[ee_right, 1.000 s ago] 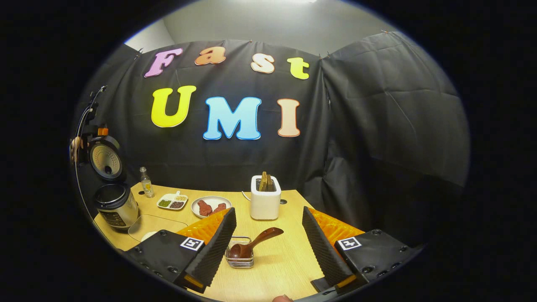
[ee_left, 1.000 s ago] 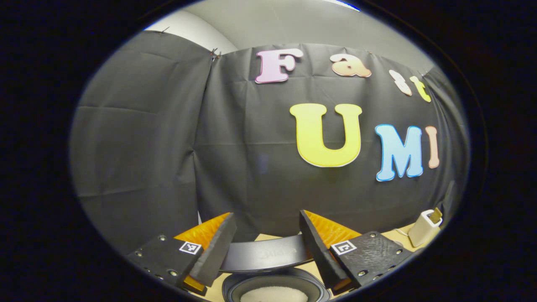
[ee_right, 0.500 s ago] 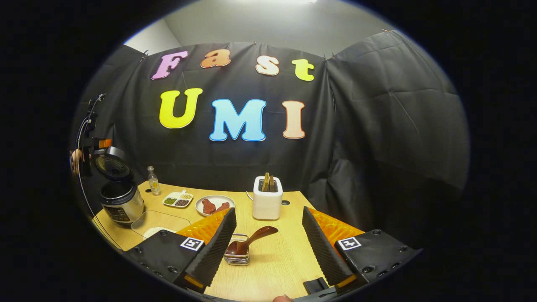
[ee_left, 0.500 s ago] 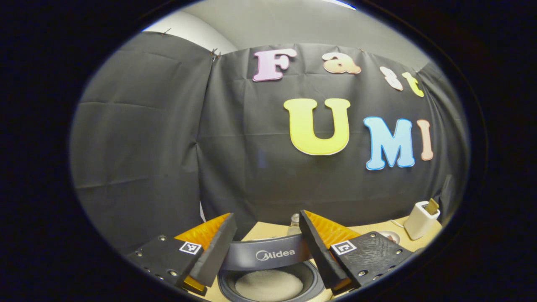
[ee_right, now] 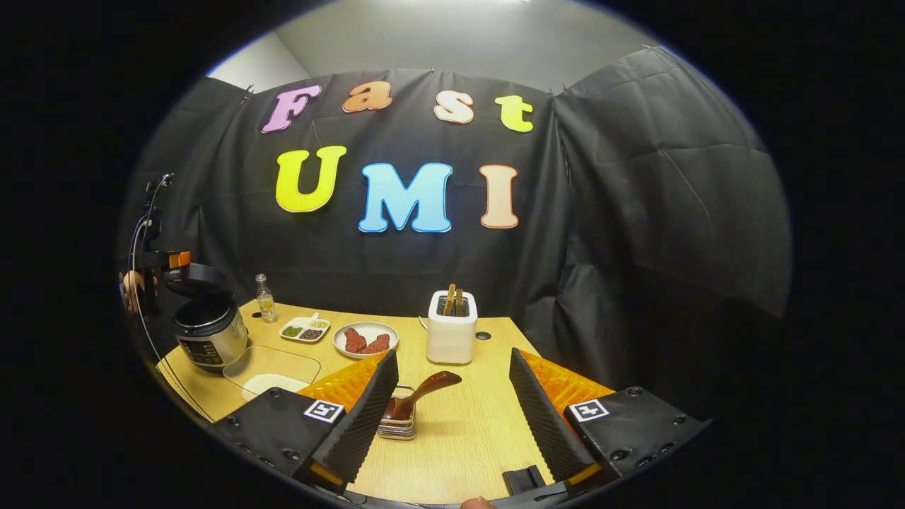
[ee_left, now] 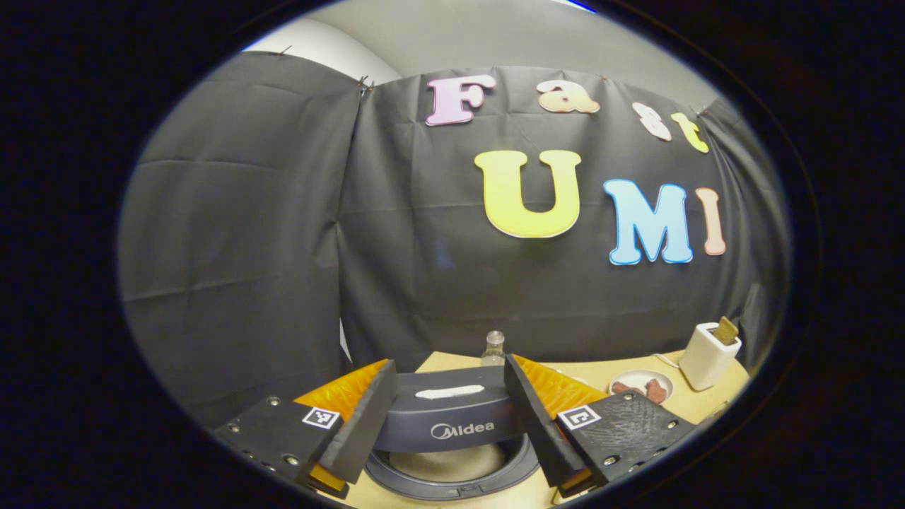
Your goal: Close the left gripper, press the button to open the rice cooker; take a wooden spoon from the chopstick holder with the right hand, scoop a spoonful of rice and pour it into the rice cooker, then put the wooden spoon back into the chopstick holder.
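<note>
Both grippers open and empty; the rice cooker lid is partly down and the wooden spoon is in its holder.

In the left gripper view, the left gripper [ee_left: 447, 410] has its fingers spread wide with nothing between them, just above the rice cooker [ee_left: 452, 452], whose dark lid [ee_left: 449, 417] tilts over the pot; a bottle [ee_left: 493, 348] stands just beyond, and a plate [ee_left: 640, 385] and a white toaster [ee_left: 709, 355] are far right. In the right gripper view, the right gripper [ee_right: 452, 410] is likewise wide open and empty over the wooden table [ee_right: 466, 438]; the wooden spoon [ee_right: 424, 392] leans in the small wire holder [ee_right: 397, 424] near the left finger. The rice cooker [ee_right: 208, 332] sits at the far left, a glass dish of rice [ee_right: 272, 369] just beside it.
</note>
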### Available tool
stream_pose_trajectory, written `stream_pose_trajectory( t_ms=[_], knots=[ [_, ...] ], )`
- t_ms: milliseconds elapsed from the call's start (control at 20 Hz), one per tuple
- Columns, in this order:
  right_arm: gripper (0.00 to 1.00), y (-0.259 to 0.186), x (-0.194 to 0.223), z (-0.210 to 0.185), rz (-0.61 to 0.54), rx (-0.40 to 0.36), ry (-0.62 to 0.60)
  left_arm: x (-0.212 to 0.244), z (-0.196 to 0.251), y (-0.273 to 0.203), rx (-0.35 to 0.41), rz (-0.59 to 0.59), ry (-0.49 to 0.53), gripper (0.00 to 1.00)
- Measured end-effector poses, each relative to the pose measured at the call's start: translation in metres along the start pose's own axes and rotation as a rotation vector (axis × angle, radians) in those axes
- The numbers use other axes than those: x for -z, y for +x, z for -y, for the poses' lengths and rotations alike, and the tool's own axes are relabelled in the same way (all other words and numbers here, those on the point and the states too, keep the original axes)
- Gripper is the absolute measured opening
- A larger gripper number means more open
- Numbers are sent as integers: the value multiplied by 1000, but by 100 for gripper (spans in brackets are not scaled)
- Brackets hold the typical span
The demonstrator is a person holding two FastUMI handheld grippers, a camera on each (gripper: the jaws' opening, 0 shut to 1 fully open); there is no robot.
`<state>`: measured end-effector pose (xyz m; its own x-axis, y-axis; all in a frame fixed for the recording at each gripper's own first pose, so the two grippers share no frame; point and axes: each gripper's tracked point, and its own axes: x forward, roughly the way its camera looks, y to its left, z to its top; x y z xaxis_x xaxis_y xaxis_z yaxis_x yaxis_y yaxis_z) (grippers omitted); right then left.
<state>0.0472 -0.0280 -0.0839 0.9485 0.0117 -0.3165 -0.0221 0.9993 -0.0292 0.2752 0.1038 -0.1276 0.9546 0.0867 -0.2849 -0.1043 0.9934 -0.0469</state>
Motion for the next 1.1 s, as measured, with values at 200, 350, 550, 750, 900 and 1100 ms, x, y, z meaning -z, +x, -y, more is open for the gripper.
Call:
stream_pose_trajectory(
  t_ms=[200,350,550,750,900,1100],
  knots=[
    [99,-1,4,3,-12,-5,-3,21,4,-10,5,-14,2,93],
    [99,-1,6,2,-14,-10,-7,38,6,-17,8,-31,4,93],
    [99,1,11,-3,-23,-20,-6,64,8,-22,14,-62,4,94],
    [99,2,12,-5,-26,-24,-3,86,11,-22,14,-87,9,94],
    [100,3,13,-5,-30,-23,-6,94,12,-22,14,-89,12,96],
    [96,4,15,-7,-36,-22,-2,117,14,-21,11,-129,20,96]
  ],
)
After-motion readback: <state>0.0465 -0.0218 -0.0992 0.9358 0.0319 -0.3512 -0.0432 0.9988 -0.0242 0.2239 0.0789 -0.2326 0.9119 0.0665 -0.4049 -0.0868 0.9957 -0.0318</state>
